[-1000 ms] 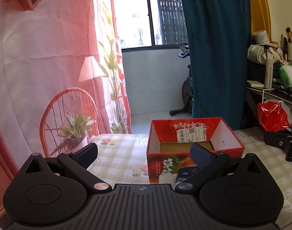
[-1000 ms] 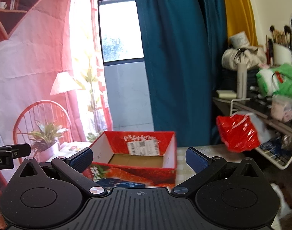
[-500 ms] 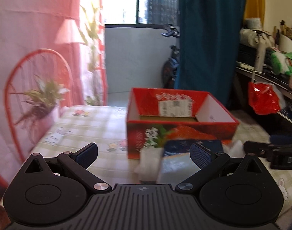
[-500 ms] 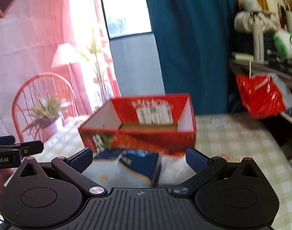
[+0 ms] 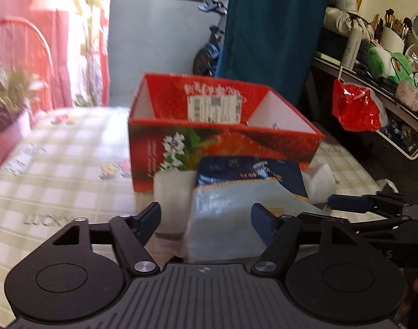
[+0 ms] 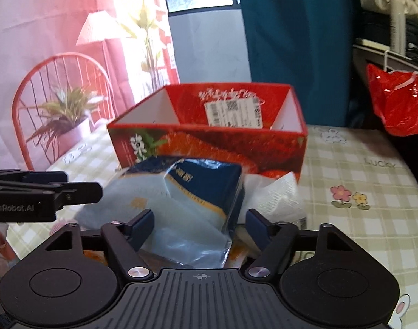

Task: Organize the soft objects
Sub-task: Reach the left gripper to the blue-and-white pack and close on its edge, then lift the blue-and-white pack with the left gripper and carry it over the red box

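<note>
I see glossy, crinkled plastic film on the blue tissue pack [image 6: 187, 203], and soft white paper tissue [image 6: 274, 192] beside it. The red box [image 5: 222, 142] looks like printed cardboard; my tongs [image 5: 206, 219] are matt black plastic over a checked cloth counter [image 5: 58, 170].

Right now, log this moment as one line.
left hand-held gripper: closing around blue pack | right hand-held gripper: closing around same pack | red box: behind pack, on table
</note>
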`<move>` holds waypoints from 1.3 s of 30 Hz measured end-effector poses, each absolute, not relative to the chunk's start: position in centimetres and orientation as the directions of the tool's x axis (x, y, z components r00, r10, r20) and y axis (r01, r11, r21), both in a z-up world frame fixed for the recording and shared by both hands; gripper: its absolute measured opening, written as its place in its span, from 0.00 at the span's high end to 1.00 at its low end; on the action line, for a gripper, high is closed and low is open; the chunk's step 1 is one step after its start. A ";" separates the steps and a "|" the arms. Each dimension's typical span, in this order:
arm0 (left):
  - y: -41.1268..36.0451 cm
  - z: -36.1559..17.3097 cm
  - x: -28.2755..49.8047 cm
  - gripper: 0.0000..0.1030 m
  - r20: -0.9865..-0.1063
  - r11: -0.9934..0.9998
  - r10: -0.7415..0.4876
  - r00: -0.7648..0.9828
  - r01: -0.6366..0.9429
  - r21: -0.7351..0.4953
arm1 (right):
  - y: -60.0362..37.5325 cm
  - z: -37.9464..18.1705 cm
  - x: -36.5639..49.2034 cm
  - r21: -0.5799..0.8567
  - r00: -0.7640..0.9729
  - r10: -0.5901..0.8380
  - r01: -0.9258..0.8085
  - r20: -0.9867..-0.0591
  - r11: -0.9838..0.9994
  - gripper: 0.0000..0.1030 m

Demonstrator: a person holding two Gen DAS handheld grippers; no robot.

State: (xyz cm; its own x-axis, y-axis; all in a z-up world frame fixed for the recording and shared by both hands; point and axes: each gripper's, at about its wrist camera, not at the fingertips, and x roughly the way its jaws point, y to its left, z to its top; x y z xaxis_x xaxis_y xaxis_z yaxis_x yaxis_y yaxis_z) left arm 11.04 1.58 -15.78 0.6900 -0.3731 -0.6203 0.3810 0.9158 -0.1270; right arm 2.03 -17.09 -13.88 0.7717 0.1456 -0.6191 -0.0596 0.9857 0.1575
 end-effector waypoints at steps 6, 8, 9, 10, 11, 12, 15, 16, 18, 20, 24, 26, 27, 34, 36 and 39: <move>0.8 -17.6 12.6 0.49 -0.664 0.885 -0.417 0.620 0.444 -0.141 | -17.4 -15.3 3.2 0.156 0.749 0.145 -0.057 -0.646 0.986 0.55; 0.8 -18.1 13.1 0.49 -0.673 0.879 -0.427 0.604 0.451 -0.153 | -17.8 -15.7 3.5 0.169 0.747 0.144 -0.043 -0.649 0.985 0.55; 0.6 -18.3 13.3 0.49 -0.677 0.879 -0.427 0.599 0.452 -0.154 | -18.0 -15.8 3.6 0.173 0.745 0.145 -0.041 -0.651 0.984 0.55; 0.6 -18.4 13.6 0.49 -0.679 0.877 -0.427 0.597 0.455 -0.151 | -18.2 -15.9 3.8 0.176 0.744 0.146 -0.039 -0.652 0.984 0.55; 0.5 -18.5 13.8 0.49 -0.681 0.875 -0.429 0.593 0.462 -0.148 | -18.2 -16.0 3.9 0.177 0.742 0.147 -0.039 -0.654 0.983 0.55; 0.5 -18.6 13.9 0.49 -0.683 0.871 -0.432 0.590 0.469 -0.146 | -18.2 -16.1 4.0 0.177 0.741 0.148 -0.040 -0.655 0.983 0.54; 0.1 -18.6 14.1 0.59 -0.682 0.862 -0.440 0.585 0.489 -0.136 | -18.2 -16.4 4.2 0.181 0.736 0.155 -0.045 -0.659 0.983 0.54; 0.0 -18.5 14.0 0.62 -0.682 0.863 -0.435 0.588 0.488 -0.129 | -18.2 -16.5 4.4 0.182 0.735 0.158 -0.049 -0.659 0.982 0.54; 0.1 -18.6 14.3 0.71 -0.682 0.865 -0.434 0.589 0.484 -0.132 | -18.2 -16.6 4.8 0.177 0.730 0.158 -0.050 -0.666 0.983 0.53; 0.3 -18.7 14.5 0.73 -0.679 0.864 -0.443 0.585 0.480 -0.151 | -18.5 -16.9 5.2 0.205 0.719 0.170 -0.039 -0.674 0.978 0.53; 0.0 -19.1 14.8 0.73 -0.689 0.868 -0.431 0.582 0.475 -0.142 | -18.7 -17.3 5.9 0.211 0.703 0.175 -0.036 -0.689 0.977 0.50; -0.2 -19.0 14.7 0.77 -0.691 0.868 -0.426 0.584 0.478 -0.132 | -18.5 -17.4 6.1 0.207 0.698 0.176 -0.040 -0.694 0.977 0.50; -0.4 -18.9 14.7 0.79 -0.690 0.869 -0.422 0.589 0.480 -0.122 | -18.5 -17.4 6.1 0.212 0.696 0.177 -0.037 -0.695 0.977 0.51; -0.7 -17.4 13.8 0.82 -0.657 0.870 -0.426 0.622 0.482 -0.108 | -19.2 -15.6 4.9 0.267 0.730 0.232 -0.070 -0.643 0.961 0.68; -0.8 -16.9 13.5 0.84 -0.645 0.868 -0.429 0.632 0.486 -0.102 | -19.0 -15.0 4.6 0.253 0.742 0.228 -0.082 -0.630 0.964 0.69; -0.8 -16.2 13.0 0.86 -0.625 0.866 -0.435 0.648 0.491 -0.094 | -18.7 -14.0 4.2 0.231 0.762 0.226 -0.102 -0.607 0.967 0.73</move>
State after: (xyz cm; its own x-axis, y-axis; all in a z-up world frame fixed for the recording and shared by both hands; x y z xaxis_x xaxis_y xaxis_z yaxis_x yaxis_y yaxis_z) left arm 13.00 -0.84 -16.16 0.6480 -0.4349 -0.6252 0.4906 0.8663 -0.0941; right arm 4.21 -18.74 -14.03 0.7621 0.2255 -0.6069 -0.1020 0.9675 0.2315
